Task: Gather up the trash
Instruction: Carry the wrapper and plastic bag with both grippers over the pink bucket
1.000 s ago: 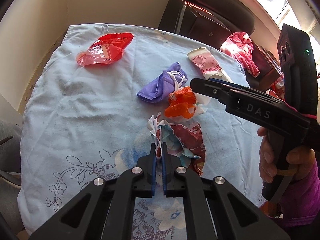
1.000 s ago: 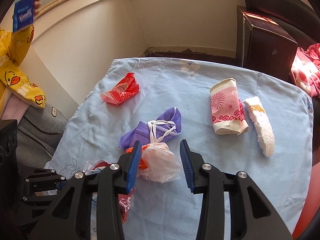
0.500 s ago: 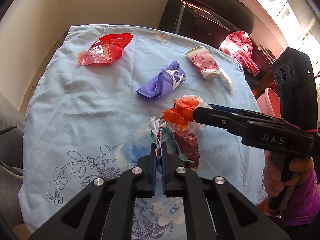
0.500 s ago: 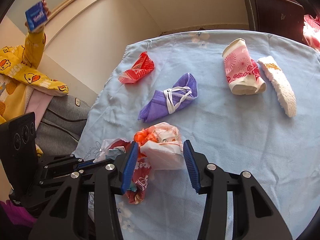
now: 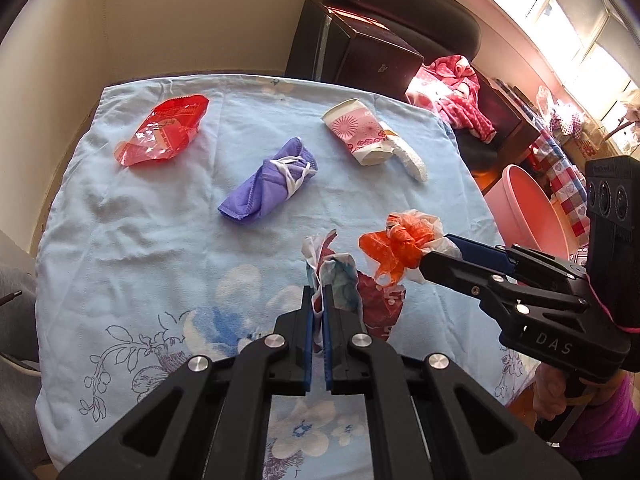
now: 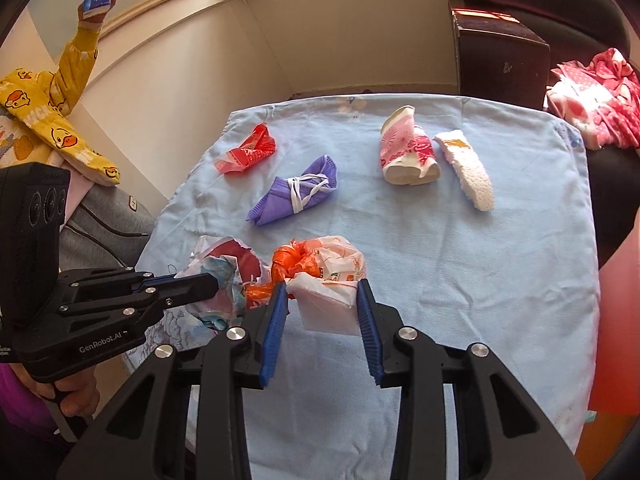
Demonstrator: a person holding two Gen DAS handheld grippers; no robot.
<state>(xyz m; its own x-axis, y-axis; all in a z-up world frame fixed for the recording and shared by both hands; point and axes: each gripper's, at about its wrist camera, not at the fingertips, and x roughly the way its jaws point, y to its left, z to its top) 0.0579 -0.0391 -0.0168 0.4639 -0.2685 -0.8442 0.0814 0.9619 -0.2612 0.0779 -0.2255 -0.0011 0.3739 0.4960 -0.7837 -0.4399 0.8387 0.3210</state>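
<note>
The left gripper point(image 5: 316, 312) is clenched almost fully together on a crumpled red-and-teal wrapper point(image 5: 352, 284), lifted just above the light blue tablecloth point(image 5: 120, 240). The right gripper point(image 6: 322, 300) stands partly apart, its jaws closing on a white-and-orange plastic bag point(image 6: 328, 276) (the pads touch its sides). Farther out on the cloth lie a purple mask point(image 6: 296, 196), a red wrapper point(image 6: 248, 152), a pink paper cup point(image 6: 408, 152) and a white fleecy piece point(image 6: 468, 168). Beside the table stands a pink bin point(image 5: 528, 208); its contents cannot be seen.
</note>
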